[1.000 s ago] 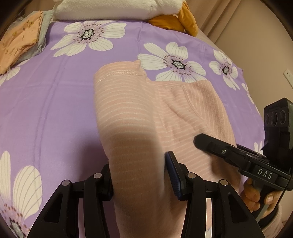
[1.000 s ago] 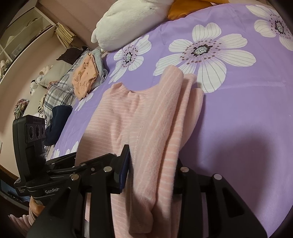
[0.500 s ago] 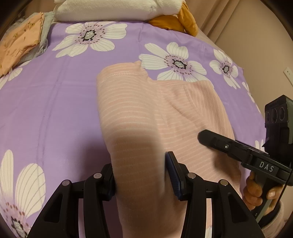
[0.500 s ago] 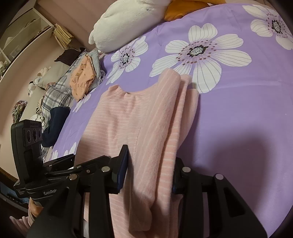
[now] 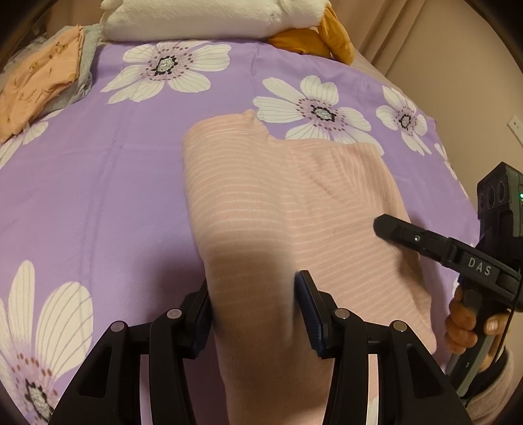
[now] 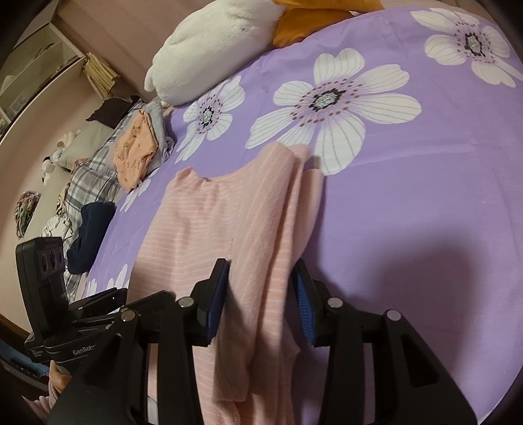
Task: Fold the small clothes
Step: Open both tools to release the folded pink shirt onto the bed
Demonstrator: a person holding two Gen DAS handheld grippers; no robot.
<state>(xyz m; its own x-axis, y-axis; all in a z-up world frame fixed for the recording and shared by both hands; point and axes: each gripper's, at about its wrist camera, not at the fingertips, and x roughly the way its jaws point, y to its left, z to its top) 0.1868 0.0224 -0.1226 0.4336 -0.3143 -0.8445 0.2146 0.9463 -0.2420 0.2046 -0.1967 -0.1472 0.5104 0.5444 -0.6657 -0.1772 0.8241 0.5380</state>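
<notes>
Both hand-held grippers, left (image 5: 253, 307) and right (image 6: 261, 296), still clamping pink striped top (image 5: 278, 202); garment drawing slightly nearer over purple floral bedspread (image 5: 98, 183). Fold progressing, hem edge being carried.

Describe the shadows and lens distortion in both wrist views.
Left wrist view: a dark shadow lies on the pink striped garment just ahead of the left claw. Right wrist view: a broad shadow darkens the purple bedspread. Both bow outward, fisheye, with dark corners.

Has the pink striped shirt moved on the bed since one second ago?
Yes, slightly. In the left wrist view the pink striped shirt collar now sits nearer the white flower, shifted toward the pillow.
</notes>
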